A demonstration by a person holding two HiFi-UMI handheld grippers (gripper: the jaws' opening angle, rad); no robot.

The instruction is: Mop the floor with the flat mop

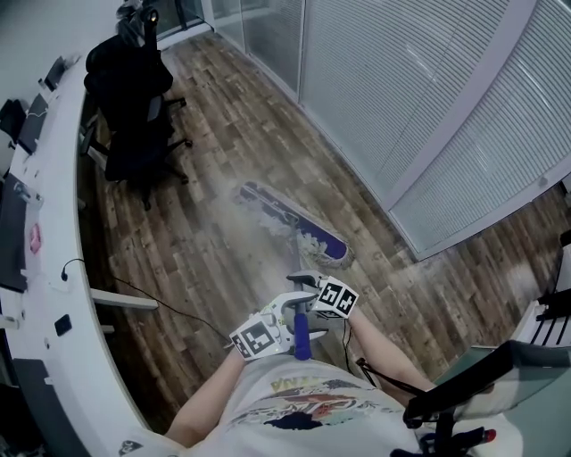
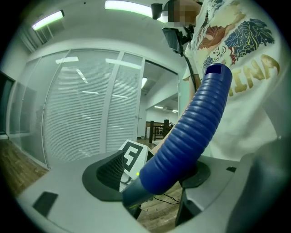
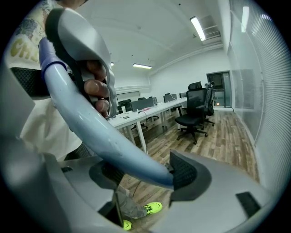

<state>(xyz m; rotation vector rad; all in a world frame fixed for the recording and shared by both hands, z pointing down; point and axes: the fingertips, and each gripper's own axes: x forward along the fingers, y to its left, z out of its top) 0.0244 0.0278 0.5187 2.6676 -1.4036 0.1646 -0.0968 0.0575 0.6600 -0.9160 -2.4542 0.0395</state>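
One flat mop [image 1: 294, 223] and two grippers: left gripper [image 2: 152, 175], right gripper [image 3: 145, 173].

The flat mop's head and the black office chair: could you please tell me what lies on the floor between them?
Only bare wood floor lies between the flat mop and the office chair, as the head view shows.

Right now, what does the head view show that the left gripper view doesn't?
Only the head view: the mop head down on the floor, a black office chair and the long white desk. Only the left gripper view: ceiling lights. Both: the mop's blue grip, the blind-covered glass wall and the person's printed T-shirt.
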